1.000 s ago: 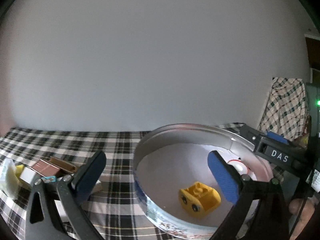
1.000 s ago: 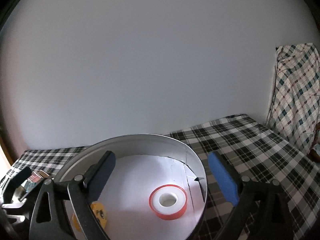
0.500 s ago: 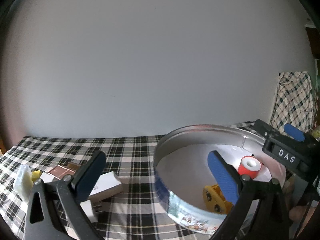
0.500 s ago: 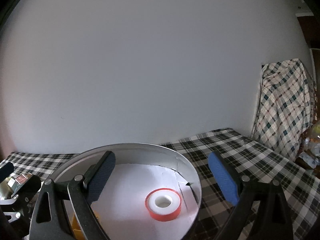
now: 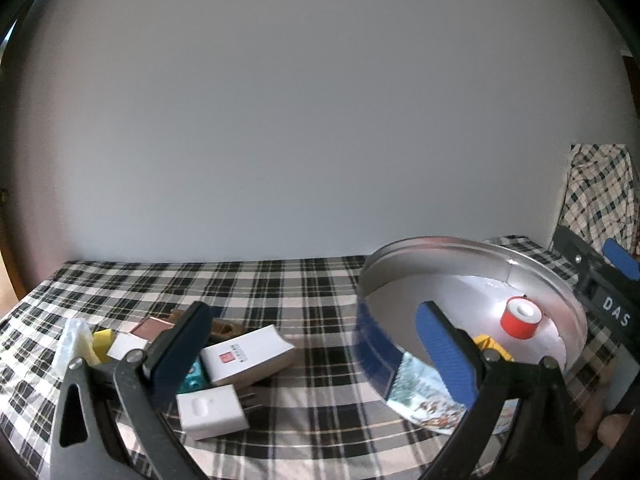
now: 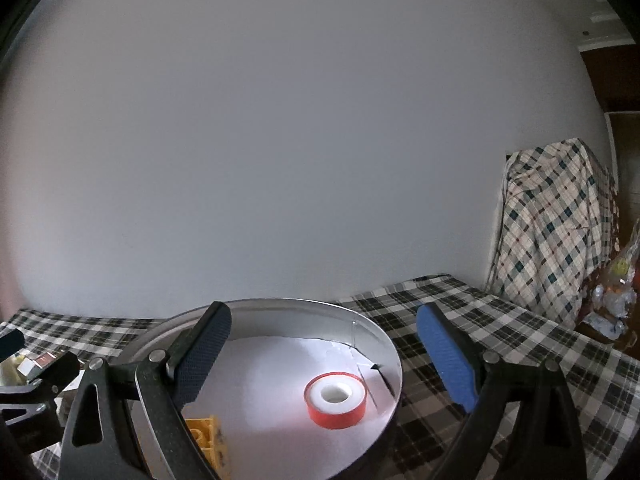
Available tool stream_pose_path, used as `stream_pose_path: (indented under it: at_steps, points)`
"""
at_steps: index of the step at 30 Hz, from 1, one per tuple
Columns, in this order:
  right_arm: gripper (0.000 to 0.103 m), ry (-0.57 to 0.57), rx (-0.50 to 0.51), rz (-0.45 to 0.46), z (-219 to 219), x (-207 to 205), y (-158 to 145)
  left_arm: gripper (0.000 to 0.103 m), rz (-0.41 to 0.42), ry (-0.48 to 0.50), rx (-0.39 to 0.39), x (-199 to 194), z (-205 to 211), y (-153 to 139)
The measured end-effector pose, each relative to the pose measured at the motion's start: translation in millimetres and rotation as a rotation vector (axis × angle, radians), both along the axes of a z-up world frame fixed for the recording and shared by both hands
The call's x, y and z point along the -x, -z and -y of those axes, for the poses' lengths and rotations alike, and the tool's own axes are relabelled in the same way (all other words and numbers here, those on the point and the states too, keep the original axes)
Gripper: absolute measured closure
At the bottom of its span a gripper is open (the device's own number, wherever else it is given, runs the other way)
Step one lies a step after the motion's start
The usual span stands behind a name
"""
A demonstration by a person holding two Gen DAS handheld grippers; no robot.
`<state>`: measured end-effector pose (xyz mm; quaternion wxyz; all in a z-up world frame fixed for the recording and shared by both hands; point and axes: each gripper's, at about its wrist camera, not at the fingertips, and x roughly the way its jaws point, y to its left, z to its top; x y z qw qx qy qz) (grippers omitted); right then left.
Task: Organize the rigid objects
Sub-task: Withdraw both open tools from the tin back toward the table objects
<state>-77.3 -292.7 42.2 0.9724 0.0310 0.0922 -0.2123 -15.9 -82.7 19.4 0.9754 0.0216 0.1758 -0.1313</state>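
— What covers the surface underneath everything?
— A black-and-white plaid cloth (image 5: 280, 280); it runs back to the foot of a plain pale wall (image 5: 300, 120).
— And off to the right?
— Something draped in a lighter checked fabric (image 6: 556, 232), cream with dark green and reddish squares, standing against that wall. Its shape underneath cannot be made out.
— Anything past it?
— A crumpled clear plastic bag (image 6: 616, 300) with yellow and orange contents, too blurred to identify, and a strip of dark brown wood (image 6: 616, 80) at the edge.

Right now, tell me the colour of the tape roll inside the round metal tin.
Red with a white core; clearest in the right wrist view.
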Motion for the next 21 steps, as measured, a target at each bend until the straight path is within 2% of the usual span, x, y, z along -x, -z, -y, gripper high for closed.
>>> stream_pose_path:
  at_steps: [10,21]
  points:
    - [0.007,-0.075,-0.052,-0.028,-38.6,0.6,4.3,0.0,-0.01,-0.048,-0.009,-2.1,-41.3,-0.3]
    - [0.007,-0.236,-0.067,-0.092,-105.1,-16.2,11.2,0.0,-0.061,-0.193,-0.029,-21.0,-108.8,3.9]
